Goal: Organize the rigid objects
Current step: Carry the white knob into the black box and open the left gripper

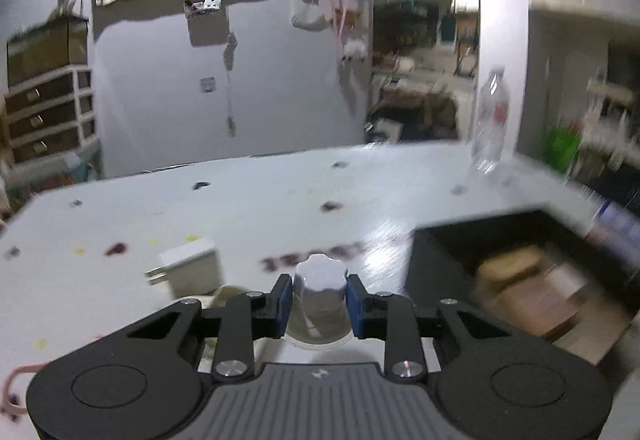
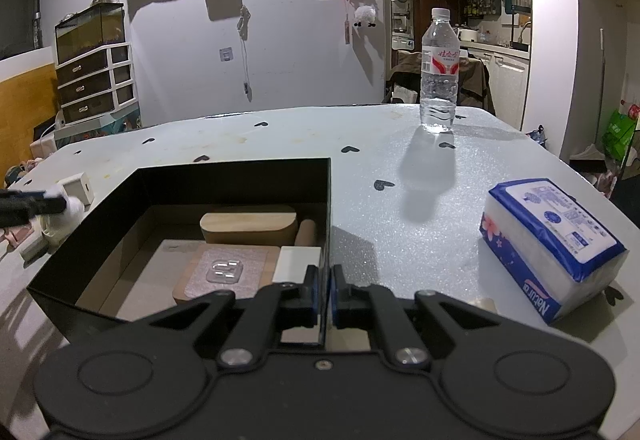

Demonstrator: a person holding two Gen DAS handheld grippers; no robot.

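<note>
My left gripper [image 1: 319, 298] is shut on a small white bottle with a scalloped cap [image 1: 320, 288], held above the white table [image 1: 240, 212]. A white charger plug [image 1: 190, 267] lies just left of it. The black box [image 1: 500, 264] is to its right, blurred. In the right wrist view my right gripper [image 2: 325, 294] is shut on the right wall of the black box [image 2: 224, 180]. Inside the box lie a wooden block [image 2: 248, 226], a pinkish coaster [image 2: 232, 272] and a white piece [image 2: 298, 262]. The left gripper and its bottle [image 2: 66, 206] show at the far left.
A water bottle [image 2: 438, 76] stands at the back right of the table. A blue tissue pack [image 2: 552, 244] lies at the right. The charger [image 2: 78, 186] and other small items sit left of the box. A pink loop [image 1: 16, 384] lies at the table's near left.
</note>
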